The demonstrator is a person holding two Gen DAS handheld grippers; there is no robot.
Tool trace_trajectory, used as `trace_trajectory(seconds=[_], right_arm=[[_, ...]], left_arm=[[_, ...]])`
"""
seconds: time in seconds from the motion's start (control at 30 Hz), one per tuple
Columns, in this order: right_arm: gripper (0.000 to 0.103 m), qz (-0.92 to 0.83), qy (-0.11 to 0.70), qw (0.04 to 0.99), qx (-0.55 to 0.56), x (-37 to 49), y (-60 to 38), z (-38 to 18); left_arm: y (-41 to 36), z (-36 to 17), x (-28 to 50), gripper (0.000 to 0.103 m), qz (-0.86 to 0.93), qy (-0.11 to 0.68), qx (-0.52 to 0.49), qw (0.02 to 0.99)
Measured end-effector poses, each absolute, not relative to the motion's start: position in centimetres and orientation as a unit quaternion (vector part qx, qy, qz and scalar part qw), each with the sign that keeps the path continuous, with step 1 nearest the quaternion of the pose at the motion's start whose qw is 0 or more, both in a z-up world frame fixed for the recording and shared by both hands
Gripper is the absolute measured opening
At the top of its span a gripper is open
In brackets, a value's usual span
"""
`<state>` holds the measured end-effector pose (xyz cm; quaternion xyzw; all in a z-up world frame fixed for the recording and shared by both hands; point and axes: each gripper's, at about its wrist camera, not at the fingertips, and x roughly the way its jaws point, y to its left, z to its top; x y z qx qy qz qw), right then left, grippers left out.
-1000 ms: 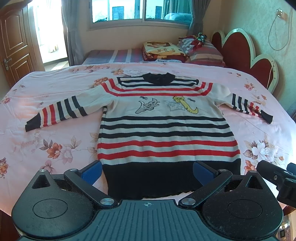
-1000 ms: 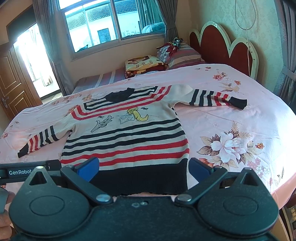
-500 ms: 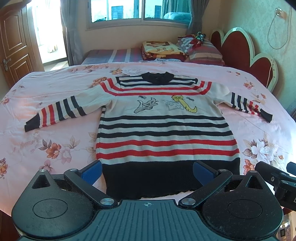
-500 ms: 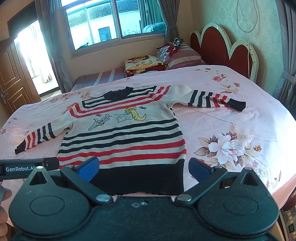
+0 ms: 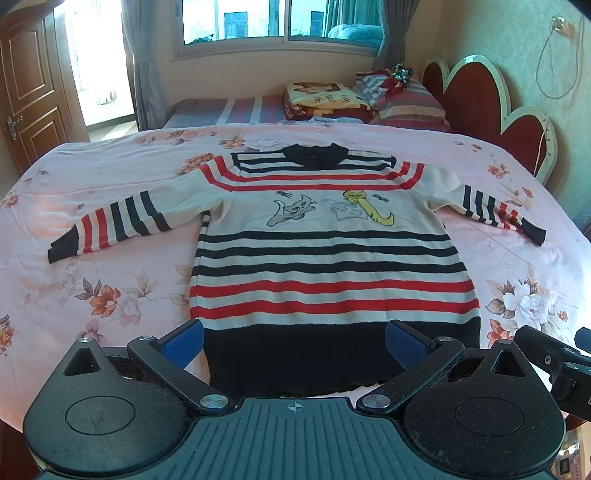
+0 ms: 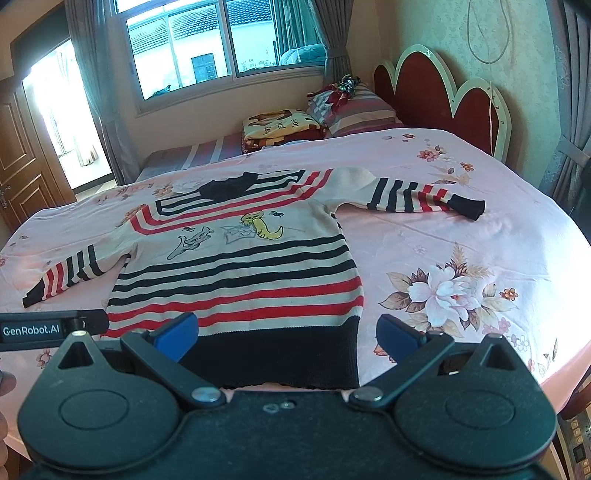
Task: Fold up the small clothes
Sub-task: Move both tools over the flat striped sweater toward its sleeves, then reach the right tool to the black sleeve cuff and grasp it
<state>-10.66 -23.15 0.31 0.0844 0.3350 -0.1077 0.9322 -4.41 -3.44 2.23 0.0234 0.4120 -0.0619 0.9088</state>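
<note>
Left tool [image 5: 294,343] sits at the bottom middle of its frame with the blue fingertips [image 5: 183,344] spread wide apart, nothing between them. They frame the dark hem of the sweater [image 5: 325,254] from either side, hovering near its bottom edge; can't really tell from this angle if they're touching the fabric or just above it. The right tool [image 6: 287,333] looks the same in its own view: jaws wide open and empty, one blue tip over the hem's lower left part, the other off the sweater's right edge over the pink sheet.

The sweater itself is laid out flat, front up, in the middle of the bed [image 5: 110,206], collar at the far side and hem nearest the tools. Cream body with black and red stripes, a black collar and hem band, and a little cat and a yellow figure on the chest. Both sleeves are stretched out sideways, left sleeve [image 5: 110,225] reaching mid-left of the frame, right sleeve [image 5: 498,212] reaching mid-right.

The bed has a pink floral sheet. Further back, in the upper part of the frame, there's a folded blanket [image 5: 325,99] just beside a striped pillow [image 5: 406,103], with a red scalloped headboard [image 5: 491,118] at upper right. Window [image 5: 277,22] sits top centre, wooden door [image 5: 29,92] at upper left.
</note>
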Motion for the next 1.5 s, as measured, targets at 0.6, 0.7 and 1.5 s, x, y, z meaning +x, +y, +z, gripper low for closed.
trace_trajectory(seconds=[0.6,0.7,1.5], right_arm=[[0.102,-0.126,0.335,0.930,0.086,-8.7,-25.9,-0.6],[0.102,-0.140,0.345,0.925,0.081,-8.0,-27.1,-1.0],[0.102,-0.209,0.355,0.902,0.128,2.9,-43.6,-5.3]], left_arm=[[-5.1,0.4,-1.3,0.103,-0.060,0.421,0.024,0.905],[-5.9,-0.3,-0.1,0.103,-0.058,0.423,0.030,0.904],[-15.7,-6.5,15.0,0.103,-0.047,0.451,0.017,0.891]])
